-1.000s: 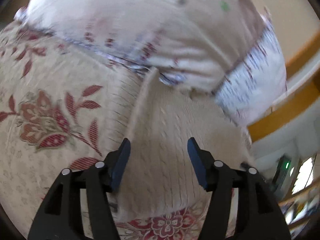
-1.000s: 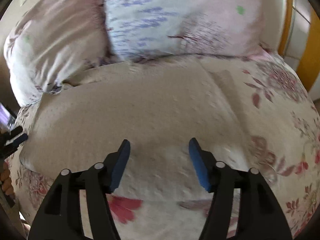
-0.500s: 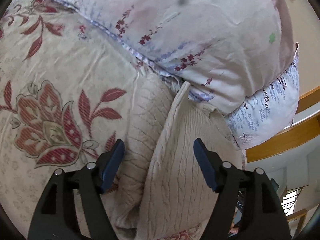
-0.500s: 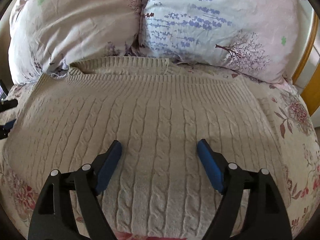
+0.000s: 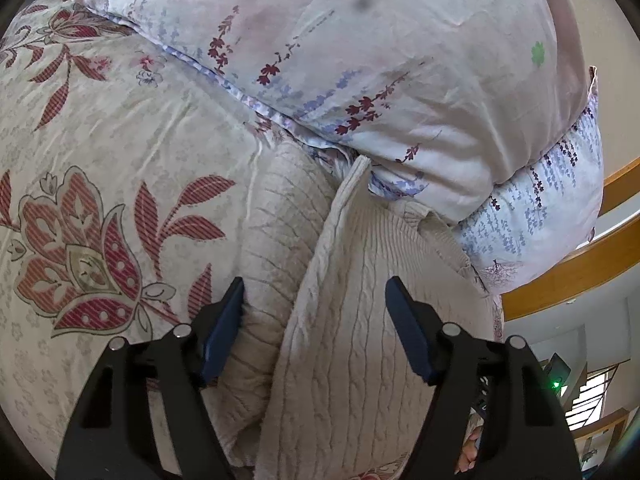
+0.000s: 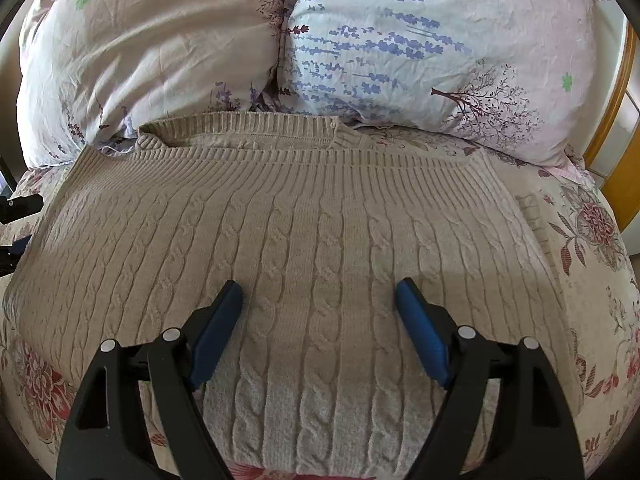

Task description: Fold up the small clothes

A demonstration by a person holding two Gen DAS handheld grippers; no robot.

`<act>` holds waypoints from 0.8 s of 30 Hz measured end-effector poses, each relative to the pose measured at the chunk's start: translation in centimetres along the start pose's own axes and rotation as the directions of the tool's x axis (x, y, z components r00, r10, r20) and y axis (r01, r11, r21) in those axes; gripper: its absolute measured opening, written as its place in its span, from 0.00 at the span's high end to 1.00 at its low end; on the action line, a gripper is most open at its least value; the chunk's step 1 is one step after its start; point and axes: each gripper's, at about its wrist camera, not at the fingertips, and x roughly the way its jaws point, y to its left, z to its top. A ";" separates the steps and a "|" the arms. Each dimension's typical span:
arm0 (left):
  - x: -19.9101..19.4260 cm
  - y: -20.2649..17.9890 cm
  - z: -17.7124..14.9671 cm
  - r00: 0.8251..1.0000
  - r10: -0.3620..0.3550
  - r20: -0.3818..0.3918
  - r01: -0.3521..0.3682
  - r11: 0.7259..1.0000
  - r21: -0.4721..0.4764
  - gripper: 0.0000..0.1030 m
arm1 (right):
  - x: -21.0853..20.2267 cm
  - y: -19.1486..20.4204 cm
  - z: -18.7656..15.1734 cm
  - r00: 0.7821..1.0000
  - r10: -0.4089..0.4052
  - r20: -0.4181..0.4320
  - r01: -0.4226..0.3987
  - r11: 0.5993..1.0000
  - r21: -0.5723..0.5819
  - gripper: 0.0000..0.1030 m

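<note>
The right gripper (image 6: 320, 300) has its two blue fingers (image 6: 218, 330) spread wide apart, and nothing is between them. It hangs over the middle of a beige cable-knit sweater (image 6: 304, 220). The sweater lies flat and spread out on the bed, its ribbed neck (image 6: 248, 128) pointing away toward two pillows. One pillow is pale pink (image 6: 148, 48) and the other is white with purple flowers (image 6: 420, 48). They sit side by side, touching, and the neck of the sweater touches their bottom edge.

The left gripper (image 5: 314, 308) is spread wide too — it holds nothing. Its blue fingers (image 5: 222, 338) sit on each side of a raised edge of the sweater (image 5: 348, 320), where the sleeve (image 5: 276, 248) bunches up beside the body. The left finger looks like it touches the knit.

Under the sweater is a cream bedsheet with big red flowers (image 5: 100, 208). Past the pillows there is a wooden bed frame (image 5: 568, 276) — orange-brown and curved.
</note>
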 end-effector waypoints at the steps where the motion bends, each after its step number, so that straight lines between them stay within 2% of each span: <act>1: 0.1 0.0 0.0 1.000 -0.002 -0.004 0.002 1.000 -0.004 0.38 | 0.0 0.0 0.0 1.000 0.000 0.000 0.000 1.000 0.000 0.21; 6: 0.5 0.0 -0.8 0.999 -0.045 -0.024 0.044 0.997 -0.065 0.55 | 0.0 0.0 0.0 1.000 0.002 -0.002 -0.002 1.000 0.001 0.21; 11: 1.1 -0.4 -1.1 0.994 -0.096 -0.046 0.092 0.991 -0.093 0.78 | 0.1 0.0 0.1 1.000 0.005 -0.005 -0.005 1.000 0.004 0.21; 16: 0.1 -1.8 -0.8 0.982 -0.188 -0.001 0.187 0.976 -0.109 0.84 | -0.5 -1.1 0.3 0.997 0.072 -0.006 -0.072 0.997 0.039 0.21; 20: -0.8 -5.0 -0.5 0.967 -0.253 0.028 0.254 0.966 -0.048 0.85 | -1.8 -3.0 -0.1 0.994 0.108 0.023 -0.110 0.991 0.080 0.21; 24: -0.8 -9.4 -0.7 0.943 -0.330 0.037 0.330 0.944 0.024 0.86 | -3.4 -5.5 -0.7 0.992 0.110 0.070 -0.117 0.986 0.121 0.21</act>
